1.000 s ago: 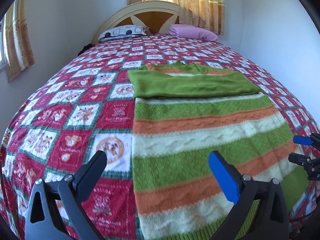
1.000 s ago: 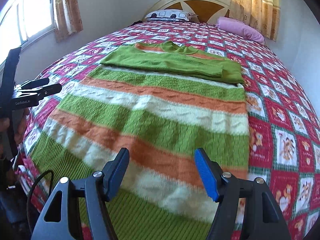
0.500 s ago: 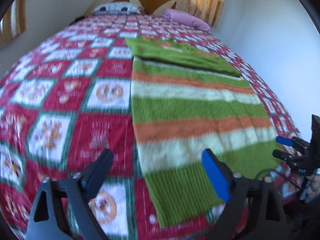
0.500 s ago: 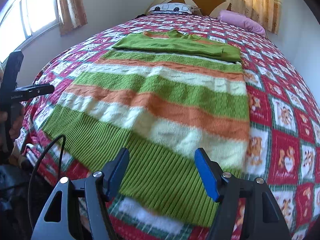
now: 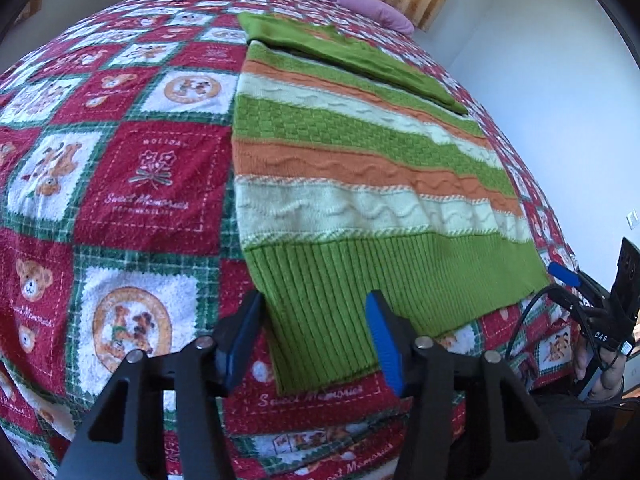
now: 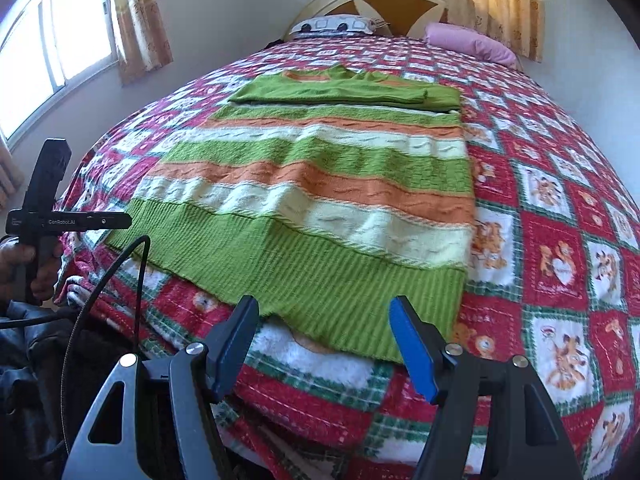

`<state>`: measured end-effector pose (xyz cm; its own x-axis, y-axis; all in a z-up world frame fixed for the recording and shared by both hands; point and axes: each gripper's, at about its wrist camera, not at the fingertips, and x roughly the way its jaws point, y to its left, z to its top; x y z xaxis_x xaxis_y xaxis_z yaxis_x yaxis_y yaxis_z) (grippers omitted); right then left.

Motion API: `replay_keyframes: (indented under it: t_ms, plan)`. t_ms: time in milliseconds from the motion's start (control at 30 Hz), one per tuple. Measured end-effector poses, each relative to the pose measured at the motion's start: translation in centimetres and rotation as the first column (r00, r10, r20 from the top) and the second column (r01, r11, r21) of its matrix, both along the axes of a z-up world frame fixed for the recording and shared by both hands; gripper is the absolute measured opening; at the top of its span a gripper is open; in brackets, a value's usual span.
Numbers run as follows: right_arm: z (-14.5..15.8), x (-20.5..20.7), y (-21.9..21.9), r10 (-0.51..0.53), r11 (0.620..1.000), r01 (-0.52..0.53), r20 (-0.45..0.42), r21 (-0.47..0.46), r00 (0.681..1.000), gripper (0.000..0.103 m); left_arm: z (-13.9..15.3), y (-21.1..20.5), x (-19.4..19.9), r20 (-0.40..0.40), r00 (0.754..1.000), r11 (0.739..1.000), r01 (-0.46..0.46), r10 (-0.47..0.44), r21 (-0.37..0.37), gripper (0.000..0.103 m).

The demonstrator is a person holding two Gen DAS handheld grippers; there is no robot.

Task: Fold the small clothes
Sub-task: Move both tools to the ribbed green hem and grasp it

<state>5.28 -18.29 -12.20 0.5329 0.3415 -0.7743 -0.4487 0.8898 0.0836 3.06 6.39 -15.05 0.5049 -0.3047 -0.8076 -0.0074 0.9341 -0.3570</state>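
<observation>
1. Left wrist view. Compared with the frame one second ago, the left gripper (image 5: 312, 320) has dropped to the near end of the bed: the sweater (image 5: 360, 168) now fills the centre, its ribbed green hem (image 5: 360, 288) lying between the spread, empty fingers. The right gripper (image 5: 580, 292) appears at the right margin; whether it is open cannot be told from here. The sweater lies flat on a quilt (image 5: 120, 160) of red and white squares with teddy-bear prints and green plaid borders. A pink pillow (image 5: 368, 4) sits at the far end.

2. Right wrist view. The right gripper (image 6: 324, 328) has likewise come lower, jaws wide apart and holding nothing, poised over the hem's right corner (image 6: 420, 312). The knit shows green, orange and cream cable-textured bands; the sleeves (image 6: 348, 92) are folded across the chest. Beyond stand an arched headboard (image 6: 376, 4), patterned curtains (image 6: 504, 4) and a window (image 6: 48, 60).
</observation>
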Motion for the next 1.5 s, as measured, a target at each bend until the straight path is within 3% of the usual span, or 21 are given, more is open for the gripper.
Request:
replay_keyframes:
  t_ms: [67,300,433,500,567,700,733,833,867,900,933,1133,1267,1367,1500]
  plan:
    - [-0.1,0.2,-0.7,-0.019,1.000,0.020,-0.003,0.008,1.000,0.068,0.0,0.3,-0.2,0.000,1.000,1.000,-0.016,0.016,0.018,0.042]
    - [-0.4,0.9,-4.3,-0.130,0.991,0.130,-0.005,0.015,0.991,0.068,-0.4,0.9,-0.1,0.015,0.999,0.997,-0.052,0.051,0.057,0.044]
    - [-1.1,1.5,-6.4,-0.193,0.979,0.196,-0.057,0.058,0.980,0.068,-0.5,1.0,0.0,0.027,0.998,0.998,-0.051,0.050,0.035,0.044]
    - [-1.4,1.8,-6.7,-0.197,0.976,0.204,-0.090,0.075,0.976,0.068,-0.4,1.1,0.0,0.032,0.998,0.999,-0.045,0.045,0.022,0.041]
    - [-1.7,1.8,-6.3,-0.187,0.978,0.195,-0.098,0.075,0.977,0.068,-0.4,0.9,0.0,0.029,0.999,1.000,-0.030,0.029,0.009,0.032]
    - [-1.9,1.6,-6.0,-0.165,0.980,0.174,-0.099,0.092,0.981,0.068,-0.4,0.3,0.0,0.030,1.000,1.000,-0.009,0.008,0.009,0.031]
    - [-2.0,1.6,-5.9,-0.164,0.980,0.173,-0.097,0.094,0.982,0.066,-0.5,0.2,0.0,0.031,1.000,1.000,-0.004,0.003,0.006,0.033]
    - [-2.4,1.7,-5.7,-0.155,0.980,0.165,-0.095,0.106,0.983,0.045,-0.5,0.2,0.0,0.031,0.999,1.000,0.009,-0.009,0.001,0.032]
    - [-2.5,1.7,-5.6,-0.155,0.983,0.163,-0.085,0.090,0.984,0.033,-0.5,0.2,-0.1,0.033,0.999,1.000,0.021,-0.021,-0.004,0.012]
    - [-2.5,1.6,-5.6,-0.153,0.983,0.160,-0.082,0.088,0.985,0.015,-0.4,0.3,-0.1,0.033,0.999,0.999,0.036,-0.036,-0.016,0.009]
    - [-2.4,1.7,-5.9,-0.143,0.981,0.155,-0.097,0.121,0.985,0.011,-0.1,0.4,-0.3,0.042,0.998,0.999,0.043,-0.042,-0.025,0.009]
    - [1.0,0.8,-7.6,-0.116,0.959,0.118,-0.022,0.257,0.993,0.006,2.9,2.0,-1.1,0.139,0.989,0.996,0.051,-0.041,-0.069,0.009]
    - [1.4,0.8,-7.8,-0.120,0.949,0.119,-0.012,0.291,0.993,0.004,3.1,1.0,-1.2,0.149,0.986,0.997,0.063,-0.070,0.053,0.009]
    - [0.7,0.9,-7.3,-0.117,0.946,0.121,-0.029,0.300,0.993,0.004,3.2,0.8,-1.3,0.153,0.984,0.995,0.080,-0.089,0.064,0.009]
    - [2.1,0.7,-7.6,-0.125,0.926,0.112,0.013,0.361,0.992,0.004,4.4,0.9,-1.0,0.180,0.978,0.992,0.088,-0.102,0.086,0.009]
